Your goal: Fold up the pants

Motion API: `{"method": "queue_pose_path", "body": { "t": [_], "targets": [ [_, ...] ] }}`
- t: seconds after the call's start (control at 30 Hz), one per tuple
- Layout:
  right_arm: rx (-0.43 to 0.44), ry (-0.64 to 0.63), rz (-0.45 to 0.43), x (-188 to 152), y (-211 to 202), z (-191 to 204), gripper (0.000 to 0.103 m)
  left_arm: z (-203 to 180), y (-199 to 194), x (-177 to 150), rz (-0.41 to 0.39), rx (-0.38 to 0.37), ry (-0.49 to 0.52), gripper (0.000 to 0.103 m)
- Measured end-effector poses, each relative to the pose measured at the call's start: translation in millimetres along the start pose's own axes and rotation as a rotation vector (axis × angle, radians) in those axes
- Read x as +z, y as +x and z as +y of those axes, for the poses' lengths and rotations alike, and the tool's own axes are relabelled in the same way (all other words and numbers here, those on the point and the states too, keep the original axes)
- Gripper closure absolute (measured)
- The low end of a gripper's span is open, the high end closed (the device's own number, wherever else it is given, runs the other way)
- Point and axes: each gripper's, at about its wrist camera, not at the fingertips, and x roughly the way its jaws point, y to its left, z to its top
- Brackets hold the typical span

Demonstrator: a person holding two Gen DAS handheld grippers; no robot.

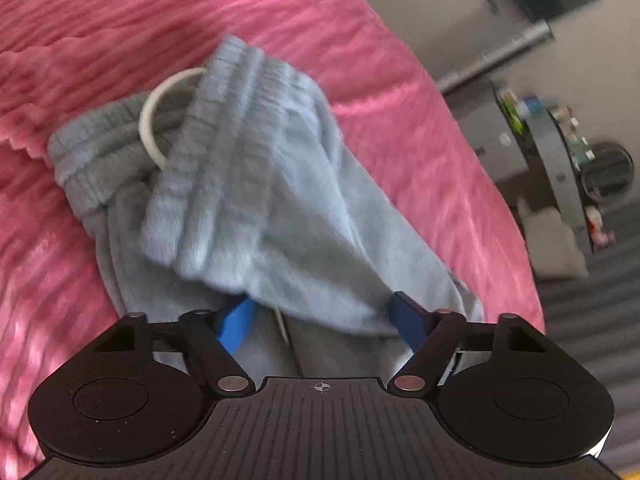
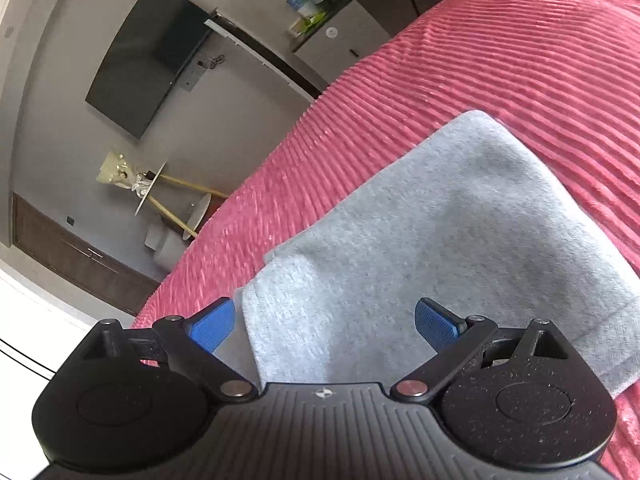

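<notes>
Right wrist: released right hand-held gripper (image 2: 324,326) over pants (image 2: 440,248) edge, bedspread (image 2: 520,60) beyond.

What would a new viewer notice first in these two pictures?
First, the bright pink ribbed blanket that fills both views. On it lie the light grey pants, their bunched waistband with a white drawstring loop in the left wrist view. The blue fingers of the right gripper stand open over the flat cloth.

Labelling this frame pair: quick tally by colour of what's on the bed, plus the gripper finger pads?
Grey: 1, the pants, waistband bunched in the left wrist view
White: 1, the drawstring loop at the waistband
Pink: 1, the ribbed bedspread underneath
Blue: 4, finger pads, two on the left gripper, two on the right gripper
Total: 7
</notes>
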Motion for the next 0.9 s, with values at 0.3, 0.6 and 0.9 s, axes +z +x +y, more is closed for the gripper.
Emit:
{"method": "queue_pose_path", "body": {
  "t": [0.3,0.6,0.9],
  "targets": [
    [-0.076,0.118,-0.127,-5.3,-22.8,-33.5,0.021,14.5,-58.0,8.4,-0.331,0.211,0.071,0.087],
    [-0.091,0.291,-0.258,-17.5,-43.3,-69.0,0.027,-14.2,-85.5,-13.5,-0.438,0.730,0.017,0.026],
    [-0.075,0.296,-0.275,-17.9,-45.7,-73.5,0.022,-169.4,-95.7,-88.6,-0.441,0.009,0.413,0.006]
  ]
}}
